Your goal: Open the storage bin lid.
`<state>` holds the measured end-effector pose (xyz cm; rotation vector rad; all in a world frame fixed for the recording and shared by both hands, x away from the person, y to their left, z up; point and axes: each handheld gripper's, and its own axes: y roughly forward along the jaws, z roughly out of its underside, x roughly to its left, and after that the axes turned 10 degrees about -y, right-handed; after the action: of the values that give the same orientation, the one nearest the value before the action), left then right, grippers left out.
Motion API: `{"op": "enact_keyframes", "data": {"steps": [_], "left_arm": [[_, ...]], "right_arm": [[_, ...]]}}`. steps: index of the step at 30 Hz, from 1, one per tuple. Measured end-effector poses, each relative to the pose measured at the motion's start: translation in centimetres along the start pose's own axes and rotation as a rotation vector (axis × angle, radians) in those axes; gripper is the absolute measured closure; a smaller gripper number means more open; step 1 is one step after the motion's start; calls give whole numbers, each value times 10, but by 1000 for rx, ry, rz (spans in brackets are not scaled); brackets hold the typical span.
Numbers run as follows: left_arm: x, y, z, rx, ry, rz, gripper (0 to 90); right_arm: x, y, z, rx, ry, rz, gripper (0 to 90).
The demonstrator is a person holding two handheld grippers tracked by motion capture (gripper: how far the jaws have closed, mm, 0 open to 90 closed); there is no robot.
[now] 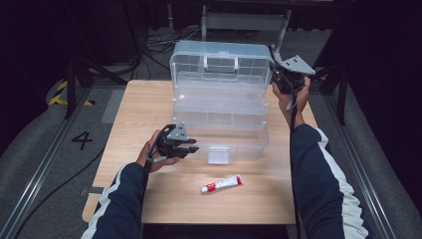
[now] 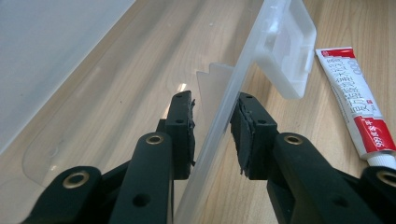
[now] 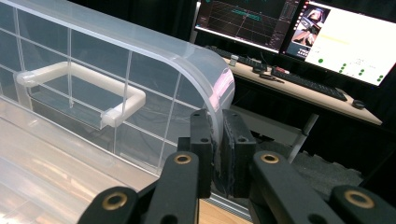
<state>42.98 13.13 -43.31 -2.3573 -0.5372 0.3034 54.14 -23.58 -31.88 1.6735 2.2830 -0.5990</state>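
Right gripper (image 3: 215,154): pressed together on the edge of the raised clear plastic lid (image 3: 140,70) at its far right corner.
Left gripper (image 2: 212,135): jaws straddle the front wall (image 2: 219,135) of the clear plastic storage box (image 1: 219,129); pads look barely touching, so no firm pinch.
Key relation: the small red-and-white tube (image 1: 222,184) lies on the wooden table (image 1: 149,99) just in front of the box, its long axis running left-right, nearer the left gripper.
Hard to tell: the transparent walls blur the box interior.

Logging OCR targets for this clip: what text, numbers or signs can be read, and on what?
"4": painted on the grey floor left of the table.
"999": red band of the tube; its other print is too small to read.
Monitors: screen content too blurred to read.
Clear plastic box: no text.
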Motion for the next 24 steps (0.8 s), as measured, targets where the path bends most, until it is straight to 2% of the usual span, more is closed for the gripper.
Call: {"op": "enact_keyframes", "data": {"steps": [6, 9, 16, 18, 24], "left_arm": [[1, 0, 0, 0, 4, 0, 704], [1, 0, 0, 0, 3, 0, 703], [1, 0, 0, 0, 3, 0, 704], [1, 0, 0, -1, 3, 1, 704], [1, 0, -1, 15, -20, 8, 707]], "right_arm": [[-1, 1, 0, 1, -10, -5, 843], [-3, 4, 0, 1, 13, -16, 845], [-8, 13, -2, 21, 17, -30, 845], [-9, 17, -3, 26, 33, -35, 846], [-13, 26, -3, 40, 44, -46, 846]]}}
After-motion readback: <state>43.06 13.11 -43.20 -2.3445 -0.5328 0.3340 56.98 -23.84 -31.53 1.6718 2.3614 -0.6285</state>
